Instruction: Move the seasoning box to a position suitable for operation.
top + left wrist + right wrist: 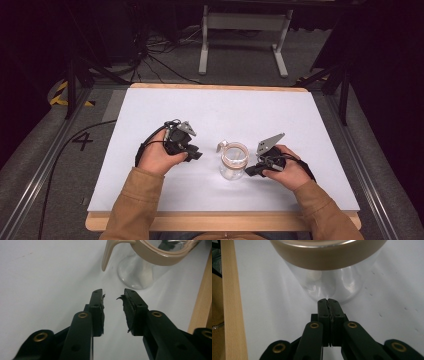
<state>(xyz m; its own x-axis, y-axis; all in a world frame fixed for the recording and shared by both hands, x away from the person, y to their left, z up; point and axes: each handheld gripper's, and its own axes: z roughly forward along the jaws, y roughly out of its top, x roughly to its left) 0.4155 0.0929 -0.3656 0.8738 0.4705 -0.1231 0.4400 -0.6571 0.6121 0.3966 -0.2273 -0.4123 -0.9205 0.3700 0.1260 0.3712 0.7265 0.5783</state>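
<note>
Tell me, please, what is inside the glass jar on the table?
The glass jar looks empty: through its clear wall the white table shows. Its tan rim covers the upper inside, so that part cannot be checked.

From the high view we look forward and down on the table (165, 100), the jar (233, 161) small near its front edge. In the left gripper view we sit low, just left of the jar (140, 272), facing it. In the right gripper view we nearly touch the jar (329, 277). All three share it.
</note>
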